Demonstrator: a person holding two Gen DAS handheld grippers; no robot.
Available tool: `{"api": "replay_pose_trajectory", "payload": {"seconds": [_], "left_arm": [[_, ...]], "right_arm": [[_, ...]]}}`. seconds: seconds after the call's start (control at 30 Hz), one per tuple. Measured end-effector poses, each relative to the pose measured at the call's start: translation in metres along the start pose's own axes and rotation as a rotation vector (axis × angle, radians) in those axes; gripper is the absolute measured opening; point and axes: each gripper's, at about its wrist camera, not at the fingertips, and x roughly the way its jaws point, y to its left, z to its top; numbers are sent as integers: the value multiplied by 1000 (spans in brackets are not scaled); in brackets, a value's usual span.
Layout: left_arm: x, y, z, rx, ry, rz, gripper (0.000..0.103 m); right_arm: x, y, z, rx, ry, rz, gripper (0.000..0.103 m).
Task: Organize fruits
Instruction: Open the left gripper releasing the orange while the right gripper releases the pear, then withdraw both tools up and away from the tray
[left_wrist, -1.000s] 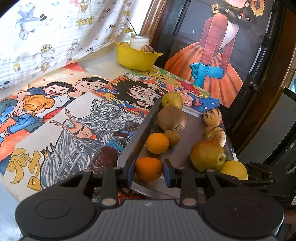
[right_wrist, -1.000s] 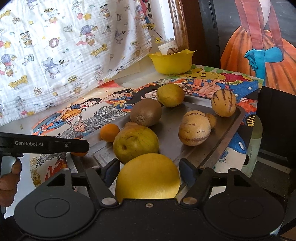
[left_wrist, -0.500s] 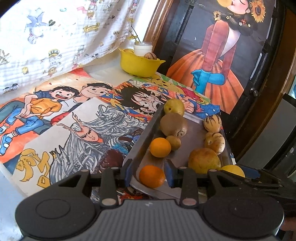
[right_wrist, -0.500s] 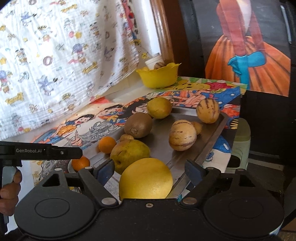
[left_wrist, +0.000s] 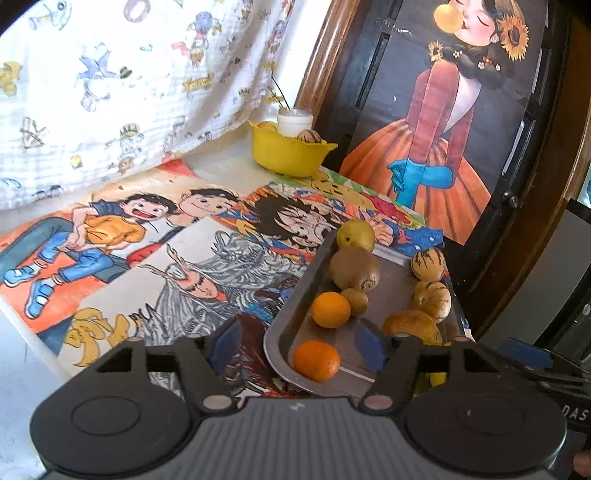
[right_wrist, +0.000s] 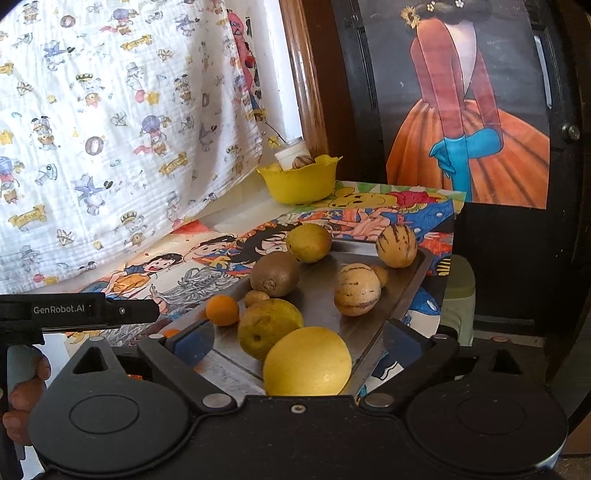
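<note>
A metal tray (left_wrist: 291, 325) (right_wrist: 402, 291) on the cartoon-print table holds several fruits: two oranges, a large kiwi (left_wrist: 354, 267) (right_wrist: 275, 274), a small kiwi, yellow-green pears, striped melons. In the left wrist view my left gripper (left_wrist: 297, 345) is open and empty, its jaws either side of the near orange (left_wrist: 317, 360), raised back from it. In the right wrist view my right gripper (right_wrist: 299, 343) is open and empty, with a large yellow fruit (right_wrist: 307, 366) lying on the tray's near corner between its fingers, untouched.
A yellow bowl (left_wrist: 290, 155) (right_wrist: 301, 182) with some fruit stands at the table's back corner beside a white jar (left_wrist: 294, 122). A printed curtain hangs behind. A dark cabinet with a poster of a girl rises on the right. The left gripper's body (right_wrist: 77, 314) shows at left.
Both grippers opened wider and pulled back and up from the tray. The near orange and the yellow fruit stay on the tray.
</note>
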Motion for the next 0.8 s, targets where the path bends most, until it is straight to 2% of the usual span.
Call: {"api": "replay_pose_trajectory", "payload": {"seconds": [0.33,0.63,0.8], "left_arm": [[-24,10,-2,-18,-66,2,102],[-36,20,-6,-19,-95,35,103],[-42,24,-9,12,-112,64,103]], "right_arm": [[-17,14,-1,3,-24,-34,102],[-29,29,-5,6,-50,-56,102],[-32,39,-11,2,-64,-78,102]]}}
